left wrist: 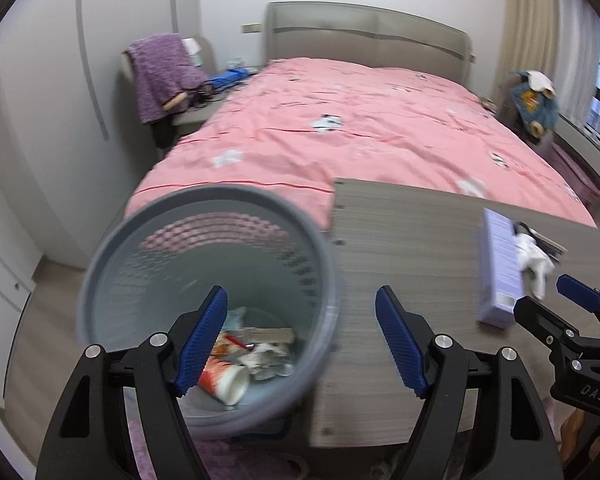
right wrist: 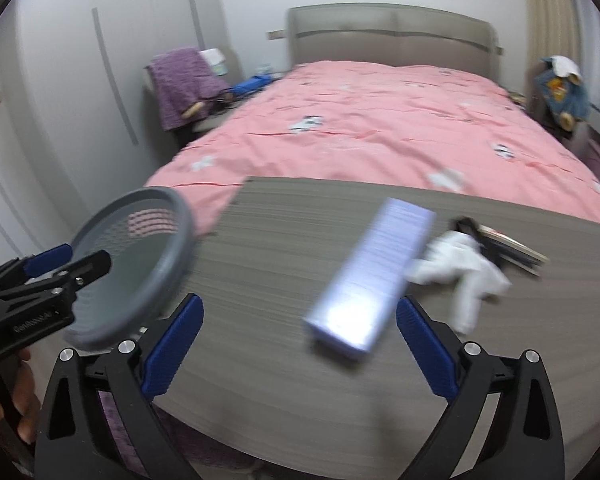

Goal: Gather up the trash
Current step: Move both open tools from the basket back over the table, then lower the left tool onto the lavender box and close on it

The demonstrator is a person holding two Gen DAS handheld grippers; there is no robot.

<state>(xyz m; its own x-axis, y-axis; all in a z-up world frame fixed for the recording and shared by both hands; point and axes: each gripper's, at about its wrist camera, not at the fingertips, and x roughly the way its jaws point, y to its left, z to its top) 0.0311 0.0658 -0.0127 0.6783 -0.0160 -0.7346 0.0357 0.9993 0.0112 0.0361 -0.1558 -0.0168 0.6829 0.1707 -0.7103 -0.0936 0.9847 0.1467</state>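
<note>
A grey mesh waste bin (left wrist: pixel 112 264) stands left of a grey wood table (left wrist: pixel 412 248); it holds a paper cup (left wrist: pixel 224 380) and crumpled scraps. My left gripper (left wrist: pixel 300 344) is open and empty above the bin's right rim. On the table lie a pale purple box (right wrist: pixel 372 276) and a crumpled white tissue (right wrist: pixel 464 272). My right gripper (right wrist: pixel 300 352) is open and empty, just in front of the box. The box (left wrist: pixel 498 268) and tissue (left wrist: pixel 534 260) also show in the left wrist view. The bin (right wrist: pixel 180 240) shows at left in the right wrist view.
A bed with a pink cover (left wrist: pixel 340 128) lies behind the table. A chair with a purple cloth (left wrist: pixel 160 72) stands at the far left. Dark flat items (right wrist: pixel 508 248) lie behind the tissue. Wardrobe doors (left wrist: pixel 40 120) line the left wall.
</note>
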